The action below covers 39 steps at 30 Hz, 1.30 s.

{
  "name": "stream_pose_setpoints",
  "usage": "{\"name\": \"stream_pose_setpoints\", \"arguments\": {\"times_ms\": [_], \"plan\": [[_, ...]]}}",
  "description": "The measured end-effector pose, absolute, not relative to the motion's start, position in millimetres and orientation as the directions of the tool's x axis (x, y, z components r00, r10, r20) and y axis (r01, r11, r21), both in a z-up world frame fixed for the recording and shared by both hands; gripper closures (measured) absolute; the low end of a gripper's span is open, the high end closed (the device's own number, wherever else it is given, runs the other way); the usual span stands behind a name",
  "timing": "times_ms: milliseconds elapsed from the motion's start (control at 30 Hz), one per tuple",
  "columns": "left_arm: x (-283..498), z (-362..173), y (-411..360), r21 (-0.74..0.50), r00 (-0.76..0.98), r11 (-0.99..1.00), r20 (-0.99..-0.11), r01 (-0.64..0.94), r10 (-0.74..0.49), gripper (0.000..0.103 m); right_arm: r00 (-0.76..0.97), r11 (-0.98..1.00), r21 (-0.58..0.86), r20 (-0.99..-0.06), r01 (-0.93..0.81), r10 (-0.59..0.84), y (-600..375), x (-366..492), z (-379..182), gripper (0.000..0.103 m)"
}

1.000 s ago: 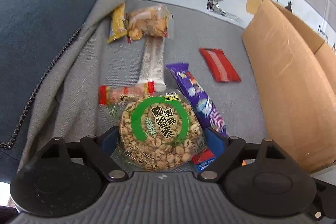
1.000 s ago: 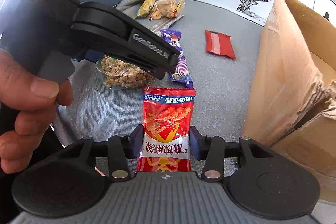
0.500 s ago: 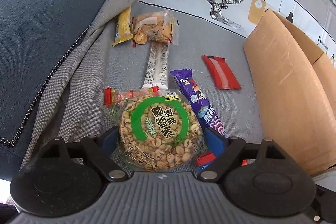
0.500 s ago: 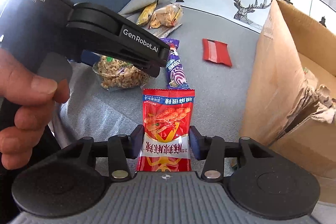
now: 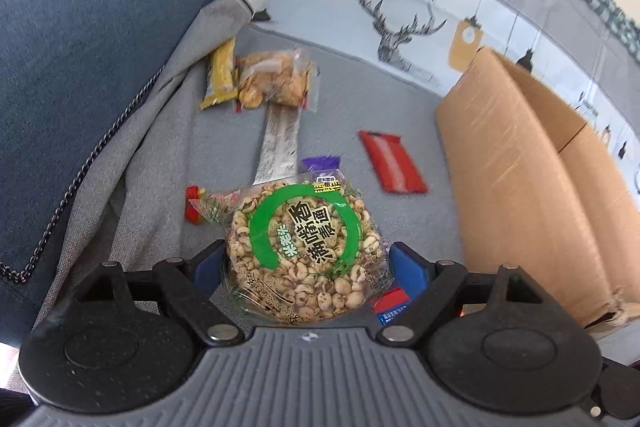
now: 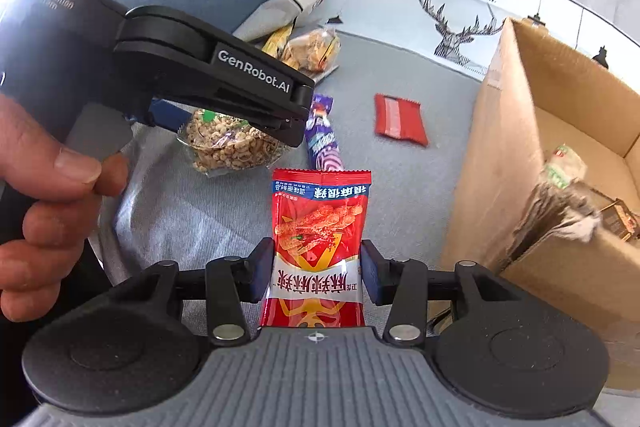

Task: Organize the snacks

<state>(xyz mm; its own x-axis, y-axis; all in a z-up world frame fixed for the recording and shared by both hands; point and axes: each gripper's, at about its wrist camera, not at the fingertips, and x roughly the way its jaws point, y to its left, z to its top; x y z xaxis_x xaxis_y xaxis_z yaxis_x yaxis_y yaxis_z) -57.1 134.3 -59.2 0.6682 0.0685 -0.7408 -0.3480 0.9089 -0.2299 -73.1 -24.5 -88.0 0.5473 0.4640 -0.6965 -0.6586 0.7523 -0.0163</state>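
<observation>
My left gripper (image 5: 306, 261) is shut on a round clear pack of puffed grain with a green ring label (image 5: 304, 247), held above the grey sofa seat; the pack also shows in the right wrist view (image 6: 228, 143). My right gripper (image 6: 318, 273) is shut on a red spicy-strip packet (image 6: 320, 239), held upright above the seat. An open cardboard box (image 6: 560, 131) stands to the right, with a few packets inside.
On the seat lie a red flat packet (image 5: 392, 163), a purple bar (image 6: 322, 135), a long silver bar (image 5: 280, 143), a clear biscuit bag (image 5: 276, 81), a yellow packet (image 5: 220, 75) and a red-ended packet (image 5: 196, 207). A blue cushion (image 5: 92, 39) is at left.
Both grippers have risen with their packets. The box's inside now shows more in the right wrist view, and the seat snacks look farther off.
</observation>
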Motion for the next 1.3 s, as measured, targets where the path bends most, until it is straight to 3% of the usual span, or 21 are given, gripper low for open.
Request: {"name": "stream_pose_setpoints", "arguments": {"times_ms": [500, 633, 733, 900, 1100, 1300], "plan": [[-85, 9, 126, -0.347, 0.805, 0.867, -0.585, -0.358, 0.098, 0.014, 0.623, 0.763, 0.002, -0.575, -0.647, 0.53, -45, -83, -36, 0.056], [-88, 9, 119, -0.316, 0.824, 0.878, -0.549, -0.361, 0.141, 0.014, 0.64, 0.778, 0.025, -0.553, -0.627, 0.534, -52, -80, -29, 0.056], [-81, 2, 121, -0.299, 0.804, 0.876, -0.576, -0.379, 0.151, 0.014, 0.653, 0.789, 0.04, -0.538, -0.612, 0.533, -58, -75, -25, 0.056], [-78, 6, 134, -0.399, 0.811, 0.828, -0.574, -0.395, 0.11, 0.014, 0.682, 0.81, 0.057, -0.506, -0.584, 0.528, -71, -68, -17, 0.056], [-70, 13, 121, -0.377, 0.807, 0.849, -0.584, -0.369, 0.091, 0.014, 0.742, 0.848, 0.091, -0.444, -0.522, 0.503, -104, -47, 22, 0.056], [-67, 20, 108, -0.366, 0.812, 0.867, -0.58, -0.338, 0.071, 0.014, 0.817, 0.879, 0.032, -0.354, -0.475, 0.455, -150, -16, 67, 0.056]]}}
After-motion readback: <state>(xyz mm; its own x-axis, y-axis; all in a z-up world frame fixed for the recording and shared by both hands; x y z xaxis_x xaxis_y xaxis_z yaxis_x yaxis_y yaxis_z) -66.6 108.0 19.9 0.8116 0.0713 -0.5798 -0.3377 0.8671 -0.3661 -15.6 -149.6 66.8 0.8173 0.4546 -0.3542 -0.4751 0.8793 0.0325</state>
